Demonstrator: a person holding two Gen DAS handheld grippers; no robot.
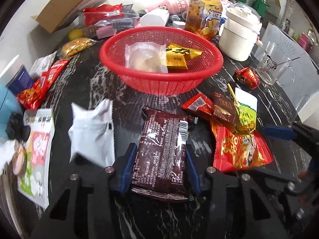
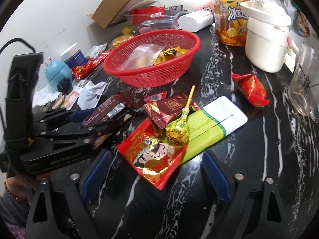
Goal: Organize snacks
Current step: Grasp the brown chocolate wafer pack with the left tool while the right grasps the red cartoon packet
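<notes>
1. The left gripper (image 1: 159, 165), at the lower centre of its wrist view, has its blue pads pressed on both long edges of the brown snack packet (image 1: 162, 151); it is pinching the packet.
2. The packet's long axis runs up the frame, in line with the fingers, pointing toward the red basket (image 1: 123, 75) directly above it.
3. The basket sits upper centre on the dark marble table (image 1: 279, 107) and already contains a clear bag and a yellow packet.
4. The right gripper (image 2: 157, 173) is spread wide at the lower centre of its view, holding nothing.
5. The red foil packet (image 2: 153, 153) lies between the right gripper's jaws, untouched, its long axis slanting toward the lower right.
6. Judgement: the left hand is nearer completion; lifting the brown packet straight up-frame should reach the basket.
</notes>
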